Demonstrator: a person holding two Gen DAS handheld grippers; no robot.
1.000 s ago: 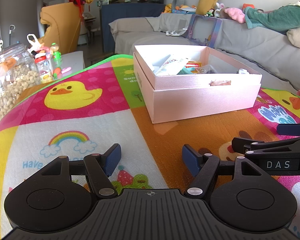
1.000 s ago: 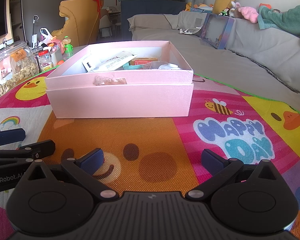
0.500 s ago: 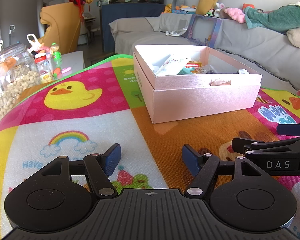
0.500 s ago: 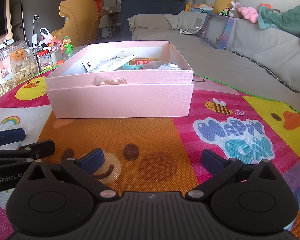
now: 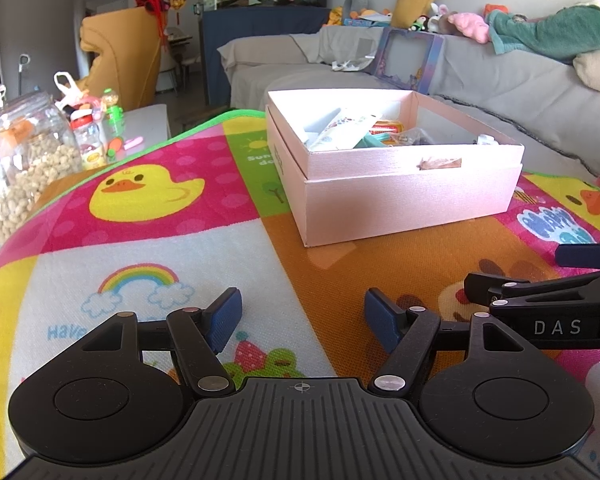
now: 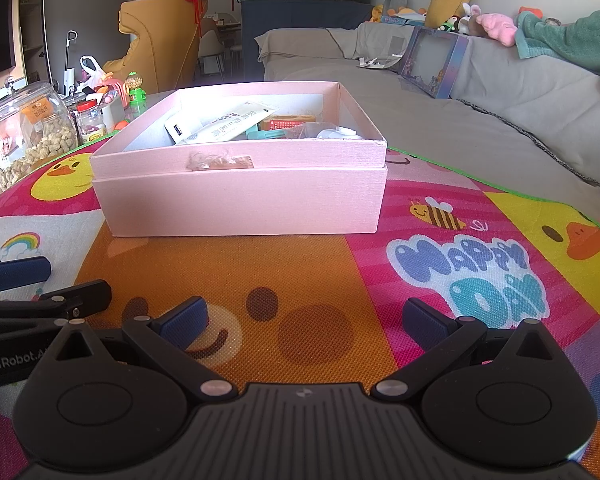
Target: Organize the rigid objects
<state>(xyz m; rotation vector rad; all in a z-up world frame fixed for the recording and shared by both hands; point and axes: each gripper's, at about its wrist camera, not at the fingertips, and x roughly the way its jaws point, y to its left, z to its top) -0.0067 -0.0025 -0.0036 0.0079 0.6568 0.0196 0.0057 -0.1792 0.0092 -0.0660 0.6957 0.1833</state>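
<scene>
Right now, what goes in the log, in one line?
left gripper: open, empty | right gripper: open, empty | pink box: on mat, lid off, things inside

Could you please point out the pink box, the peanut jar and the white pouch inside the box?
pink box (image 6: 244, 204), right wrist view, on its near front wall.
peanut jar (image 5: 20, 160), left wrist view, on its glass side.
white pouch (image 6: 232, 128), right wrist view, on its printed face.
</scene>
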